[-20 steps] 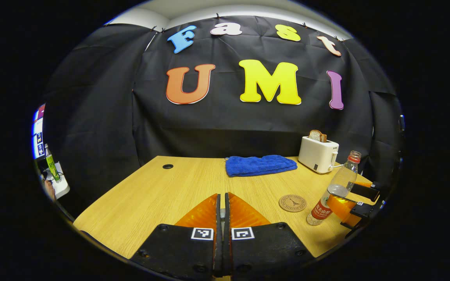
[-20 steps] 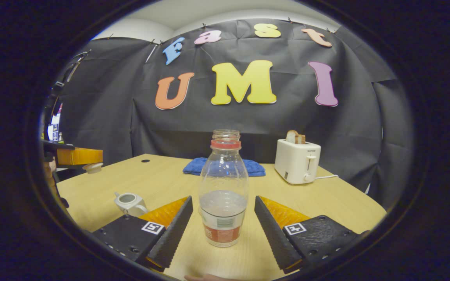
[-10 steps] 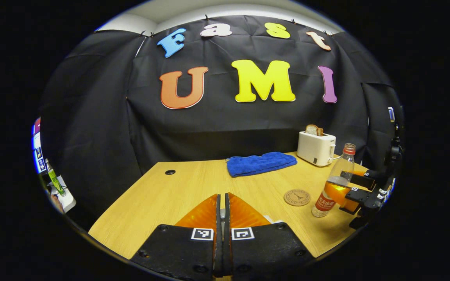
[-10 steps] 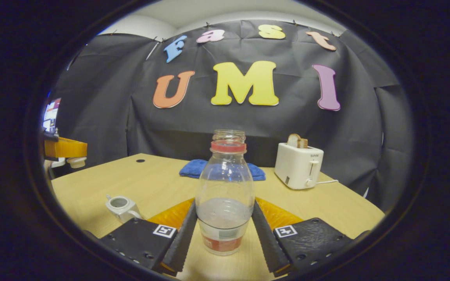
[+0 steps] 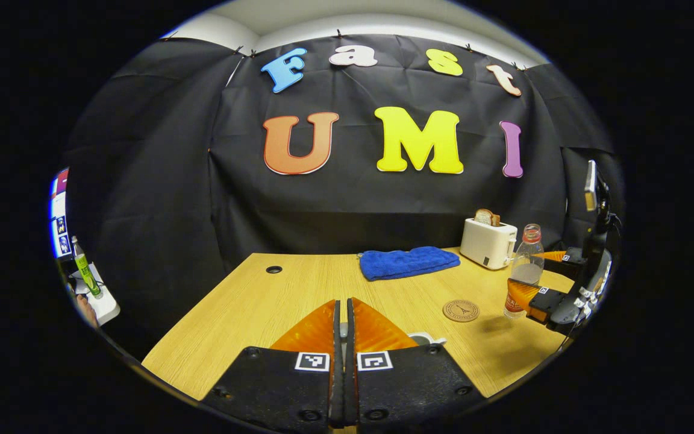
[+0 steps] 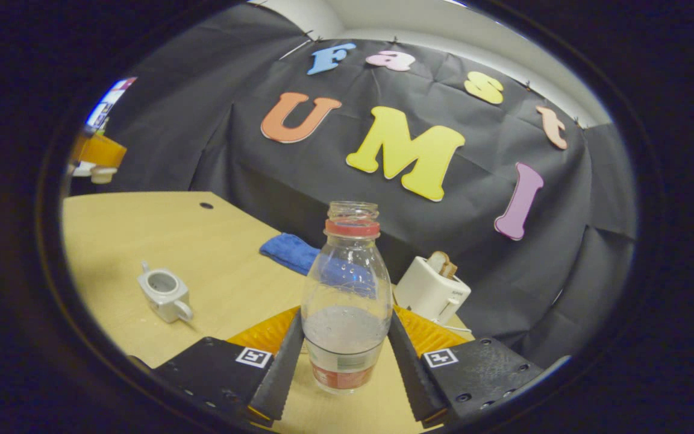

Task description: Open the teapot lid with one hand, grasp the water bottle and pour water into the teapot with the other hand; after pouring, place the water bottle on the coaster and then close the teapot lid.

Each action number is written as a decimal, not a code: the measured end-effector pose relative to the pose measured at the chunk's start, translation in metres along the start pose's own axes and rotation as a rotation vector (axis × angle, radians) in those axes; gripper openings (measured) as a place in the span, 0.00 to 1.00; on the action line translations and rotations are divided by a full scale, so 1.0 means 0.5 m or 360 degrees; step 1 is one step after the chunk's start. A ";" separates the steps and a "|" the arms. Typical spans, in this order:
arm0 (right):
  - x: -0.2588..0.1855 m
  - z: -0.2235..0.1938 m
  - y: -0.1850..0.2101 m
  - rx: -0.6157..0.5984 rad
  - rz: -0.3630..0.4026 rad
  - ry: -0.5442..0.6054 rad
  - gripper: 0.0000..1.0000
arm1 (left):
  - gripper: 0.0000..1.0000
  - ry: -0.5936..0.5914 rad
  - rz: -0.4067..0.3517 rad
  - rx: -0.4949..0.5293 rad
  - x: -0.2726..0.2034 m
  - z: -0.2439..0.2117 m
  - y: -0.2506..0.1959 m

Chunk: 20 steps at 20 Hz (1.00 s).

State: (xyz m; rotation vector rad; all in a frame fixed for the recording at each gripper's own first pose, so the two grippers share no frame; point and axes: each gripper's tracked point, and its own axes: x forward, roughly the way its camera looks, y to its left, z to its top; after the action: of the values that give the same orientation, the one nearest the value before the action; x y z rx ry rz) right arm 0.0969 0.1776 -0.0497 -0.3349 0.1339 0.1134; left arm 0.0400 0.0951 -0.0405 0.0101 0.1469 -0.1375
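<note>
My right gripper (image 6: 346, 318) is shut on the clear water bottle (image 6: 347, 289), one finger pressing on each side. The bottle is uncapped, has a red neck ring and is about a third full. It hangs just off the table, with this view tilted. The white teapot (image 6: 163, 292) stands open on the table to the left. In the left gripper view my left gripper (image 5: 342, 306) is shut, and the right gripper view shows it (image 6: 99, 150) far off with the white teapot lid (image 6: 102, 175) in it. The round coaster (image 5: 461, 310) lies between the teapot (image 5: 430, 339) and the bottle (image 5: 523, 271).
A folded blue towel (image 5: 410, 263) lies at the back of the wooden table (image 5: 262, 307). A white toaster (image 5: 489, 242) with bread stands at the back right. The black cloth wall is close behind the table. A cable hole (image 5: 273, 269) sits at the back left.
My right gripper closed on the bottle, then lifted it off the table and tilted. My left gripper, still holding the lid, shifted a little while the teapot came into its view.
</note>
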 end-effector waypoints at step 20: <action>0.052 -0.025 0.124 -0.1180 -0.0146 0.0097 0.77 | 0.03 0.0021 -0.0009 -0.0029 -0.005 -0.006 0.018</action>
State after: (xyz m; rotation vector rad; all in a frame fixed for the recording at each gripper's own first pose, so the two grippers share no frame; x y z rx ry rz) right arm 0.1131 0.2338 -0.0849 -1.0834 0.1333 0.0578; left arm 0.0385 0.1045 -0.0434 -0.0078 0.1611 -0.1416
